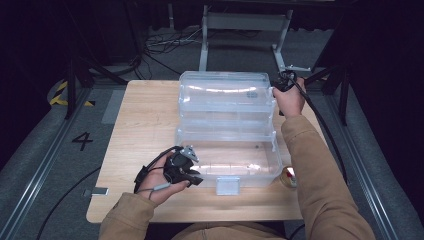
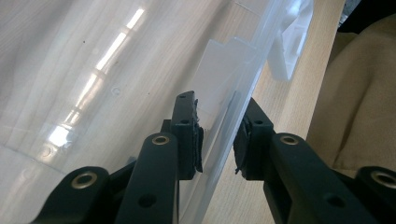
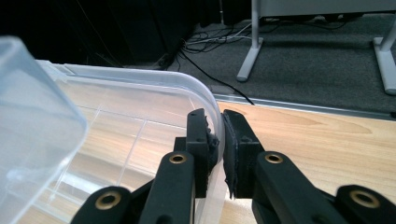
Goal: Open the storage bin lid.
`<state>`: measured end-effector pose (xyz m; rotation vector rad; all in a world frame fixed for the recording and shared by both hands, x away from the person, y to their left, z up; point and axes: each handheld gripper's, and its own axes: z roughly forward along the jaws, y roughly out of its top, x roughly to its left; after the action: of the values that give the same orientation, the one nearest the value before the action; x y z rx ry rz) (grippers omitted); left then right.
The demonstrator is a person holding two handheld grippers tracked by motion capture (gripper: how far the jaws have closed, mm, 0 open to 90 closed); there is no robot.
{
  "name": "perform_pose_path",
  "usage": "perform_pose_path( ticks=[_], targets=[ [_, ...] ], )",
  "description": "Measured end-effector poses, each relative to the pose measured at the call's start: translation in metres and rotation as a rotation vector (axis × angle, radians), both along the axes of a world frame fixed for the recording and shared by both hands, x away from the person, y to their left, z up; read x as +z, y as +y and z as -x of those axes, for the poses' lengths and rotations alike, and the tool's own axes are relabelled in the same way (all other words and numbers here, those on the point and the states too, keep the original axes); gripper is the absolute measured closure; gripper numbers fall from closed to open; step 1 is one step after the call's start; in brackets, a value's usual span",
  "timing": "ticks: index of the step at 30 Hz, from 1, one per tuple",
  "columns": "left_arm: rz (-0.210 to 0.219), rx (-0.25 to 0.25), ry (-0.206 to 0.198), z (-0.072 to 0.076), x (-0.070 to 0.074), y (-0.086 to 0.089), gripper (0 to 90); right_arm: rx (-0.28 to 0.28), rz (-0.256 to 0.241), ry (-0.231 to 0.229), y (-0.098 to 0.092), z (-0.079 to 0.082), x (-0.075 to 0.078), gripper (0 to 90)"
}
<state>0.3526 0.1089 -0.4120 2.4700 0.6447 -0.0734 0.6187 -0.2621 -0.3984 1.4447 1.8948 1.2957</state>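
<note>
A clear plastic box (image 1: 227,150) lies open at the middle of a wooden table (image 1: 145,120), its lid (image 1: 225,92) standing at the far side. The left gripper (image 2: 217,140) straddles the box's near wall, jaws slightly apart on either side of it. The right gripper (image 3: 220,140) is clamped on the lid's rim at the box's far right corner. A painted "4" (image 1: 82,140) marks the floor left of the table.
</note>
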Motion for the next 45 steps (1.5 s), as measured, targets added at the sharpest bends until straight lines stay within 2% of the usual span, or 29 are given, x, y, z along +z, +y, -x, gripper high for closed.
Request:
perform_pose_path(
  ticks=[4, 8, 9, 13, 17, 19, 23, 27, 29, 31, 34, 36, 38, 39, 41, 43, 45],
  targets=[
    [0.0, 0.0, 0.0, 0.0, 0.0, 0.0, 72.8, -0.005, 0.005, 0.002, 0.002, -0.001, -0.004, 81.2],
    [0.0, 0.0, 0.0, 0.0, 0.0, 0.0, 72.7, -0.013, 0.007, 0.026, 0.002, -0.003, -0.01, 80.6],
    [0.0, 0.0, 0.001, 0.0, 0.0, 0.0, 72.8, -0.017, -0.022, 0.036, 0.001, -0.004, -0.011, 80.6],
    [0.0, 0.0, 0.001, 0.0, 0.0, 0.0, 72.8, -0.013, -0.028, 0.042, 0.001, -0.004, -0.011, 79.3],
    [-0.001, -0.001, 0.0, -0.001, 0.0, 0.0, 72.7, 0.003, 0.0, 0.022, 0.002, -0.002, -0.009, 72.6],
    [-0.004, -0.001, 0.004, -0.001, 0.0, 0.0, 72.8, 0.007, 0.0, -0.006, 0.001, 0.0, -0.006, 69.6],
    [-0.004, -0.005, 0.004, -0.001, 0.0, 0.0, 72.8, -0.015, -0.013, -0.018, -0.003, 0.003, -0.002, 64.4],
    [-0.002, -0.004, -0.001, -0.001, 0.0, 0.0, 72.8, 0.008, -0.011, -0.04, -0.004, 0.009, 0.004, 60.4],
    [0.0, -0.008, -0.008, 0.0, 0.0, 0.001, 72.8, 0.01, 0.014, -0.077, -0.005, 0.015, 0.008, 59.7],
    [0.01, -0.004, 0.007, -0.001, 0.001, 0.001, 72.6, 0.006, 0.052, -0.11, -0.009, 0.02, 0.012, 58.8],
    [0.049, -0.018, 0.035, -0.005, 0.001, 0.005, 72.5, 0.036, 0.047, -0.11, -0.018, 0.031, 0.018, 59.5],
    [0.08, -0.035, 0.049, -0.008, 0.002, 0.008, 71.8, 0.06, 0.087, -0.09, -0.023, 0.042, 0.024, 59.0],
    [0.085, -0.045, 0.052, -0.01, 0.004, 0.01, 69.1, 0.066, 0.079, -0.101, -0.029, 0.055, 0.028, 56.7],
    [0.071, -0.046, 0.046, -0.01, 0.005, 0.01, 68.8, 0.07, 0.069, -0.105, -0.033, 0.064, 0.03, 54.8],
    [0.068, -0.054, 0.044, -0.009, 0.007, 0.011, 67.6, 0.074, 0.063, -0.097, -0.039, 0.078, 0.031, 50.3],
    [0.099, -0.064, 0.056, -0.009, 0.011, 0.014, 65.3, 0.074, 0.083, -0.107, -0.044, 0.09, 0.03, 44.5],
    [0.11, -0.061, 0.044, -0.009, 0.018, 0.019, 62.5, 0.068, 0.07, -0.118, -0.05, 0.105, 0.027, 41.1]
  ],
)
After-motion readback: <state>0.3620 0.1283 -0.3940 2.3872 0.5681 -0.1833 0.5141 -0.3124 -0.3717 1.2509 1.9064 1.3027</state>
